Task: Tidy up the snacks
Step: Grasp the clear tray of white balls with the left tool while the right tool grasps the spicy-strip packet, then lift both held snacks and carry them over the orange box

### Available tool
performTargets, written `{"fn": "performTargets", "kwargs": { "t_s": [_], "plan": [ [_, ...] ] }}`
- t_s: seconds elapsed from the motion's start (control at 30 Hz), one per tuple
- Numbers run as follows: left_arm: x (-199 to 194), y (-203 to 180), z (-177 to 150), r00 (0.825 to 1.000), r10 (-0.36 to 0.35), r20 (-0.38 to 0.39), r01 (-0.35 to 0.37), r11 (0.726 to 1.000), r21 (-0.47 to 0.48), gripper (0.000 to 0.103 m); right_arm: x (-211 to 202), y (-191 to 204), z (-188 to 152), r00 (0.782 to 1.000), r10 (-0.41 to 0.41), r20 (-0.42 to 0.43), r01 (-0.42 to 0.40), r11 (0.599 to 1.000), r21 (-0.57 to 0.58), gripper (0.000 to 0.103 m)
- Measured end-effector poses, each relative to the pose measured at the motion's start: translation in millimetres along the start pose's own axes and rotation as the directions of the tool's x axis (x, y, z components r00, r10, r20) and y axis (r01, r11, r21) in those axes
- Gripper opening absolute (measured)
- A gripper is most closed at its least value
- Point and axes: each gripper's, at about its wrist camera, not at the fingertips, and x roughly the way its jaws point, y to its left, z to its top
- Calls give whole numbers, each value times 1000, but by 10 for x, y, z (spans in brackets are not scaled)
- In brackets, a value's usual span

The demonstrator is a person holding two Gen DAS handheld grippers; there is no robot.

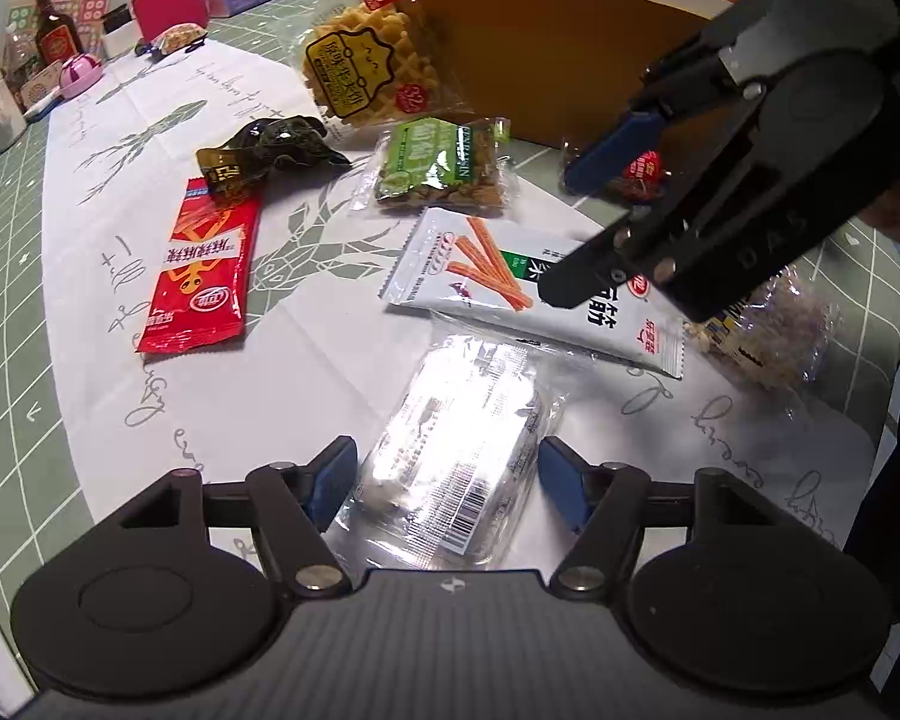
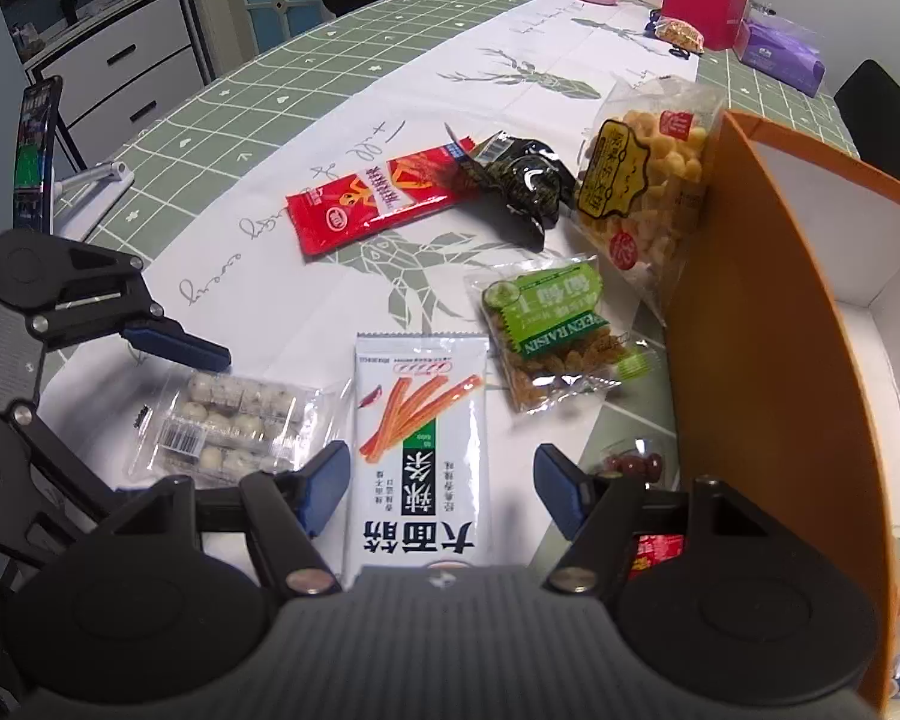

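Observation:
A clear packet of small white sweets (image 1: 450,468) lies flat on the white cloth between the blue pads of my left gripper (image 1: 445,483), which is open and straddles it closely. Just beyond lies a white packet printed with orange strips (image 1: 498,276). My right gripper (image 2: 443,489) is open over that white packet (image 2: 420,450), with a gap at the right pad. In the right wrist view one left finger (image 2: 174,345) hovers at the far edge of the clear packet (image 2: 228,420). An orange box (image 2: 750,330) with a white inside stands at the right.
On the cloth lie a red packet (image 1: 201,276), a dark crumpled packet (image 1: 270,150), a green raisin packet (image 1: 438,168) and a yellow waffle bag (image 1: 366,66) leaning on the orange box (image 1: 540,60). A phone on a stand (image 2: 33,156) is at the table's left edge.

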Motion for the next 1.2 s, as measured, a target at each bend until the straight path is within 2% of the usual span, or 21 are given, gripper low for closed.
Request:
{"fn": "performTargets", "kwargs": {
  "t_s": [0.4, 0.53, 0.67, 0.87, 1.2],
  "plan": [
    [-106, 320, -115, 998, 37, -47, -44, 987, -155, 73, 258, 110, -28, 998, -24, -57, 22, 999, -27, 67],
    [-134, 336, -139, 998, 39, -48, -46, 986, -162, 73, 287, 119, -17, 999, -27, -40, 26, 999, -22, 66],
    [-149, 333, -139, 998, 37, -44, -43, 986, -163, 72, 289, 172, 3, 999, -20, -35, 18, 999, -41, 52],
    [-199, 331, -130, 999, 39, -27, -43, 985, -166, 71, 265, 194, 2, 999, -26, -32, 24, 999, -35, 47],
    [-322, 362, -120, 998, 52, 27, -47, 983, -177, 69, 133, 157, 34, 1000, -17, 4, 17, 1000, -11, 46]
  ]
}}
